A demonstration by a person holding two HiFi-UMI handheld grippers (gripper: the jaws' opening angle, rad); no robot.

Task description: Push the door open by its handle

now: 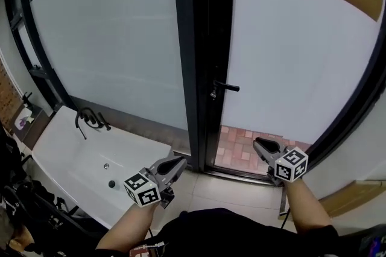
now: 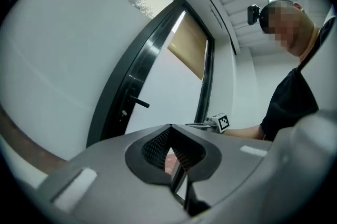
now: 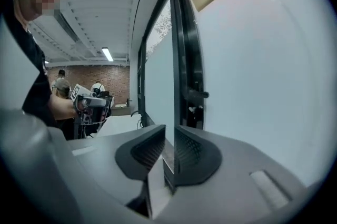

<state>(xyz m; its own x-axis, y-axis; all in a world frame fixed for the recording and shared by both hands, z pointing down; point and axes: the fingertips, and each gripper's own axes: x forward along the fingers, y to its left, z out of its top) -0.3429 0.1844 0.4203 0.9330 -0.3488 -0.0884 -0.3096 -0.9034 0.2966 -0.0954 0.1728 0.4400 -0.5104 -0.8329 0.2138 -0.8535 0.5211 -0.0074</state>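
Right tool (image 1: 257, 142) has its jaws a narrow slit apart with nothing between them; left tool (image 1: 181, 162) has its jaws closed tip to tip, empty. Both sit low, well clear of the black lever handle (image 1: 228, 87), which sticks out rightward from the dark stile of the frosted glass door (image 1: 295, 57). Pink tile floor (image 1: 241, 150) at the door foot. White basin (image 1: 72, 159) with black tap (image 1: 88, 119) off left.

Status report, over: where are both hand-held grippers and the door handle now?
Left hand-held gripper shut, empty; right hand-held gripper jaws a little apart, empty. Door handle untouched, both grippers short of it. Path to handle clear.
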